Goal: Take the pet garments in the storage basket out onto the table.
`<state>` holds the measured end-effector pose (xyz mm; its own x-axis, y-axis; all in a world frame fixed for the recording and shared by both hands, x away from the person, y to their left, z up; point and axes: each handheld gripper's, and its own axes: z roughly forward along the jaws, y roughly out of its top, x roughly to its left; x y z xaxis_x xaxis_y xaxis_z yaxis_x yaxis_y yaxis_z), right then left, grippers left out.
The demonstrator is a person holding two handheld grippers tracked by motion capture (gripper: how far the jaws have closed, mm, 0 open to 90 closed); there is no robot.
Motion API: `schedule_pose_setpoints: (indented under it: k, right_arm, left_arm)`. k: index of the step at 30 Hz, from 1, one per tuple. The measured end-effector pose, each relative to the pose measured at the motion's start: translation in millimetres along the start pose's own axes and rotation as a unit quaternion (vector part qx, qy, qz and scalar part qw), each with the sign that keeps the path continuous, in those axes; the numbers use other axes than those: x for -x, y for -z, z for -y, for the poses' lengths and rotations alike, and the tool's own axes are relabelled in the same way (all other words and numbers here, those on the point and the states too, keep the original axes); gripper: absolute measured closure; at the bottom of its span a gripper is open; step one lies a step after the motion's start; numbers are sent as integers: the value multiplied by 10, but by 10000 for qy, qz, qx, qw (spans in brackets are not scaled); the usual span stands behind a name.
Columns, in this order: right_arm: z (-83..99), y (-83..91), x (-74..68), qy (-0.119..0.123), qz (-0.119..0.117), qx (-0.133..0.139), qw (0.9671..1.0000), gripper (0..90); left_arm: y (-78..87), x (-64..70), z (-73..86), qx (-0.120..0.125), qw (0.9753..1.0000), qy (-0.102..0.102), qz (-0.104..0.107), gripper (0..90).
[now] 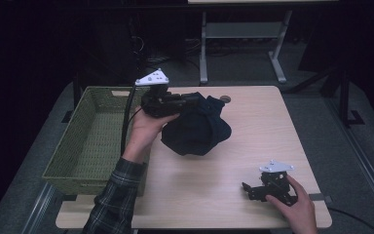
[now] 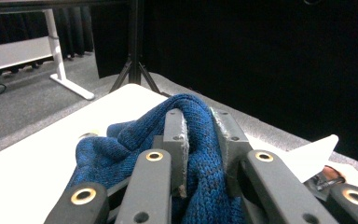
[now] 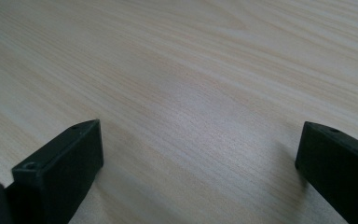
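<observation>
A dark blue knitted garment (image 1: 197,129) hangs bunched over the middle of the wooden table (image 1: 253,122). My left gripper (image 1: 200,101) is shut on its top fold; in the left gripper view the blue knit (image 2: 200,163) is pinched between the two grey pads (image 2: 175,140). A hand holds that gripper just right of the green basket. My right gripper (image 1: 246,187) rests low at the table's front right, held by the other hand. Its jaws stand wide apart in the right gripper view (image 3: 198,154), with bare wood between them.
A green woven basket (image 1: 85,161) stands at the table's left edge, with nothing showing inside it. A small round dark object (image 1: 225,99) lies on the table behind the garment. Beyond the table stand a white desk frame (image 1: 203,53) and dark grey floor.
</observation>
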<state>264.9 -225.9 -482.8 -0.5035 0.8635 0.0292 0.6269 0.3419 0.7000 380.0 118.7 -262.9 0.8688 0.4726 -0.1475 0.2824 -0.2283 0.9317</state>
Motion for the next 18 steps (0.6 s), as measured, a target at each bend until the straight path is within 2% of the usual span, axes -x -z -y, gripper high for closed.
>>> schedule_pose_setpoints:
  k: [8,18]
  right_arm:
    - [0,1,0,5,4,-3,10000,5]
    - [0,1,0,5,5,-2,10000,5]
  left_arm:
    - [-229,45,28,-100,9999,-81,-17,770]
    - [-562,116,133,-242,9996,-120,59,769]
